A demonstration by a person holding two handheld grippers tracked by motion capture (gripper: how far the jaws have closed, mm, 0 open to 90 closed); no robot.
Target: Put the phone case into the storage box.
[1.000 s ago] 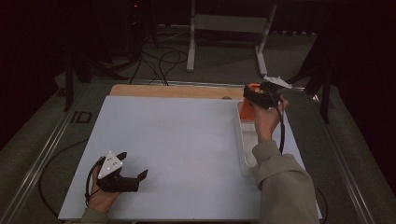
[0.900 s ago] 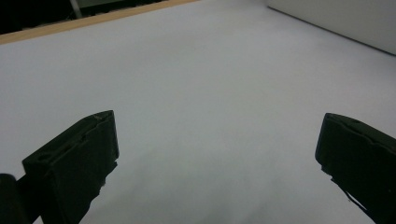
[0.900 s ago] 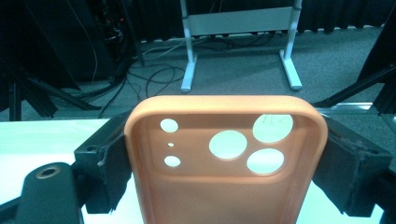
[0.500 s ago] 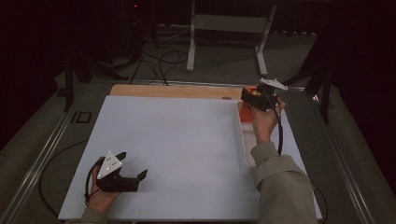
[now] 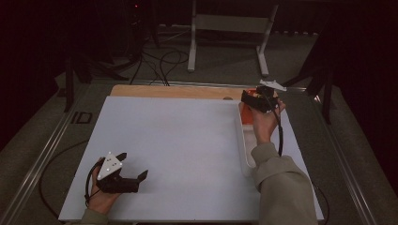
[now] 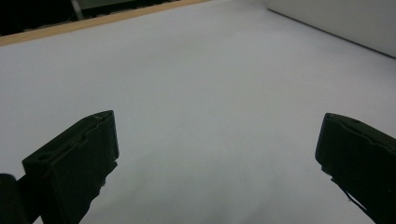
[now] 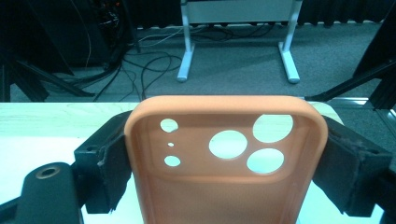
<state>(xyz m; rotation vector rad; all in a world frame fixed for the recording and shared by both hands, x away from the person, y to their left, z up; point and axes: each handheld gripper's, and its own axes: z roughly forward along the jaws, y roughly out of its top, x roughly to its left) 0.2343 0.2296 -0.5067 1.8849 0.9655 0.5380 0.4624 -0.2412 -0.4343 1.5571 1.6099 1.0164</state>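
An orange phone case [image 7: 224,177] with several camera holes stands between the jaws of my right gripper [image 7: 224,172], which is shut on its two long sides. From above, that gripper [image 5: 253,100] hangs over the far end of a white tray [image 5: 245,154] at the right of the table, with the case [image 5: 246,113] partly hidden by the hand. My left gripper [image 5: 133,168] rests near the front left of the white board [image 5: 187,140], open, with nothing between its fingers [image 6: 74,158].
A wooden strip [image 5: 173,91] runs along the board's far edge. Past the table, a white metal stand [image 5: 230,28] and loose cables [image 5: 159,61] lie on the grey floor. Dark frame legs [image 5: 324,70] stand at the right.
My right gripper with the case has shifted slightly toward the near side and down over the tray's far end. The left gripper has stayed put.
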